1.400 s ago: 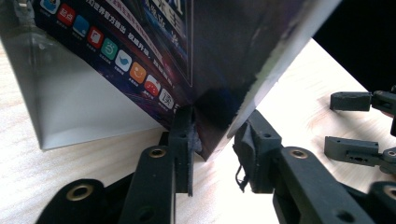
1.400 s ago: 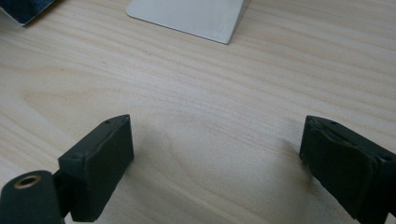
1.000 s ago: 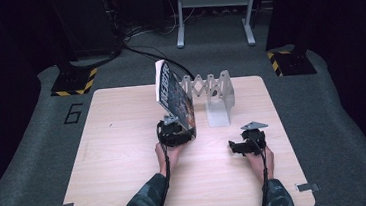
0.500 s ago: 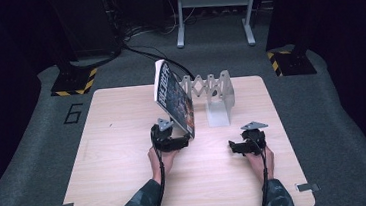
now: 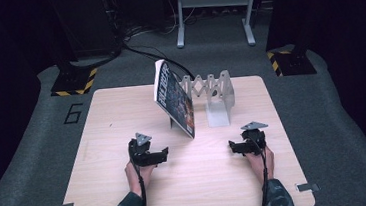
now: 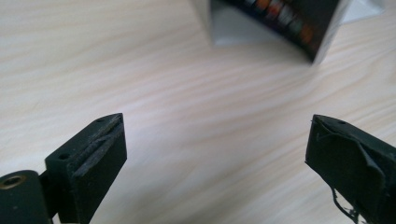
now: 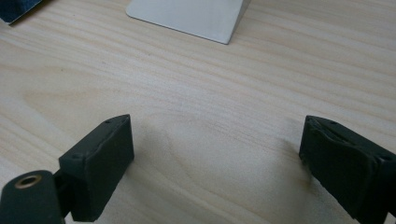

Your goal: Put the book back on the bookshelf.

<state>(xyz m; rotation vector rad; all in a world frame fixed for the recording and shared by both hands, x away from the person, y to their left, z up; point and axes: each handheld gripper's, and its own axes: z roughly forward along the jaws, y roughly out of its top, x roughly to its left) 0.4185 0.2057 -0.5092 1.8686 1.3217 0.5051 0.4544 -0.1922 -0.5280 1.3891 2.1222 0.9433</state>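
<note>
A: While both forearms come in from the near edge, where's the L gripper (image 5: pixel 161 154)?
B: Low over the pale wood-grain worktop (image 5: pixel 121 108), near the book (image 5: pixel 174 99), not touching. Fingers (image 6: pixel 95 154) have just been opening; now wide, nothing btwn them.
A: R gripper (image 5: pixel 234 145)?
B: Level w/ the L, well apart, pointing inward. Fingers wide, bare wood btwn. Hand (image 5: pixel 261 160) wraps the grip from behind.
A: The book?
B: Thin, glossy dark cover w/ coloured print, white back. Stands tilted, leaning twd the rack (image 5: pixel 214 96) at mid-worktop.
A: Rack?
B: Pale grey metal, flat base plate, zigzag accordion bars up top. Just beside the book, on its R.
</note>
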